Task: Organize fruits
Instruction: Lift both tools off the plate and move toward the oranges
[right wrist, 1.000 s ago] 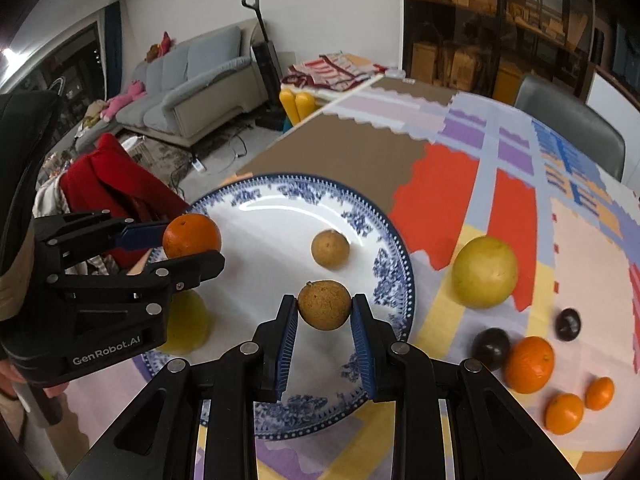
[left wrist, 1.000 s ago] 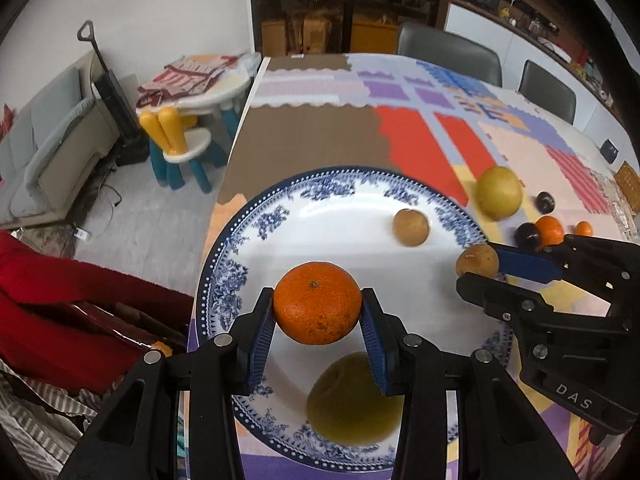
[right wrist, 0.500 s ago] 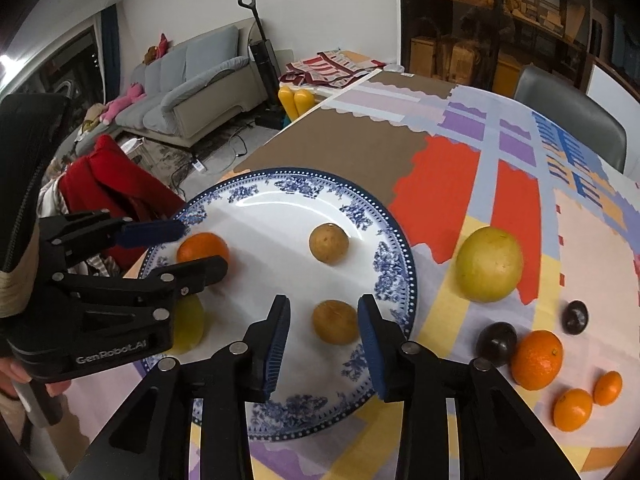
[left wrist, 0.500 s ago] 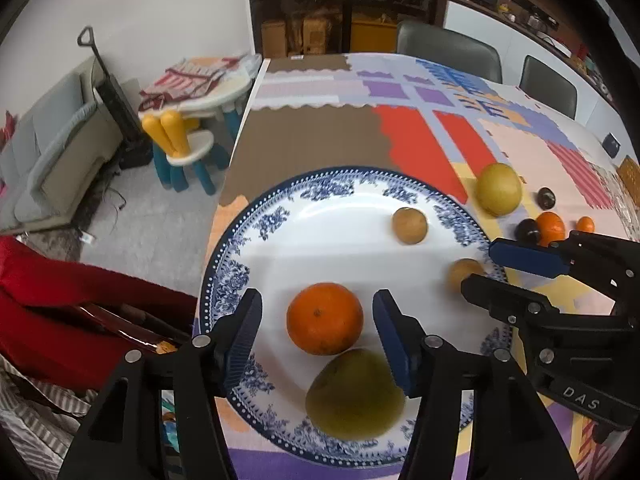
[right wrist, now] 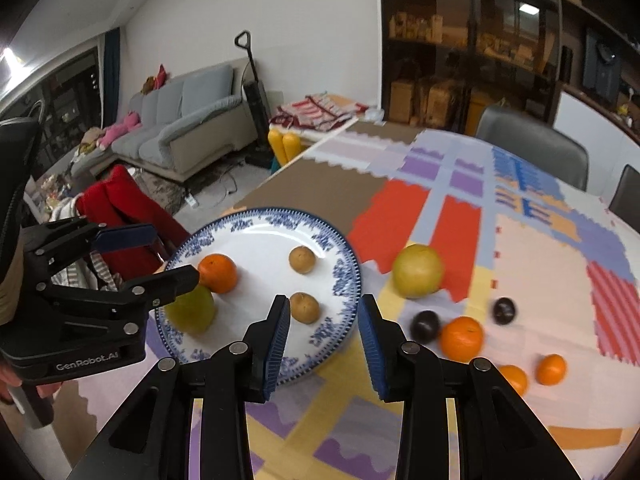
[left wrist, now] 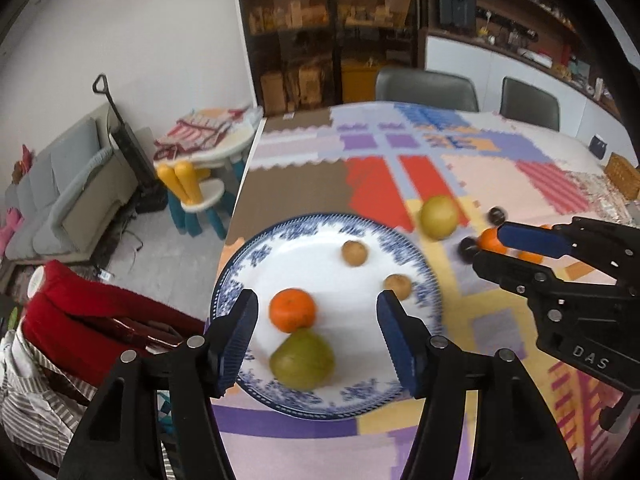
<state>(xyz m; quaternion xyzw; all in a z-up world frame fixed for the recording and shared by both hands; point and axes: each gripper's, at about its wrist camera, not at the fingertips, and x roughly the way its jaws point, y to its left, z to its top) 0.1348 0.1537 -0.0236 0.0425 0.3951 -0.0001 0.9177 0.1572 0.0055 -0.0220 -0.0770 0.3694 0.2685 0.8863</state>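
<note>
**Four fruits on the plate, both tongs empty above it**

The blue-and-white plate [right wrist: 340,276] sits near the table's corner on the patchwork tablecloth [right wrist: 532,264]. On it lie an orange [left wrist: 292,309], a green pear [left wrist: 302,360] touching the orange on its near side, and two small brown fruits [right wrist: 303,259] [right wrist: 305,307], apart from each other toward the right rim.

The left gripper [left wrist: 316,330] hangs over the plate's near edge. Its jaws are apart and opening; the orange and pear show between the blue pads, below them, untouched. The right gripper [right wrist: 323,334] hangs over the plate's right rim, jaws apart and holding nothing; the nearer brown fruit lies just beyond its left pad.

Off the plate, to its right on the cloth: a large yellow-green fruit [right wrist: 417,270], two dark plums [right wrist: 426,325] [right wrist: 503,310], a larger orange [right wrist: 461,339] beside the nearer plum, and two small oranges [right wrist: 513,378] [right wrist: 551,369] further right.
</note>
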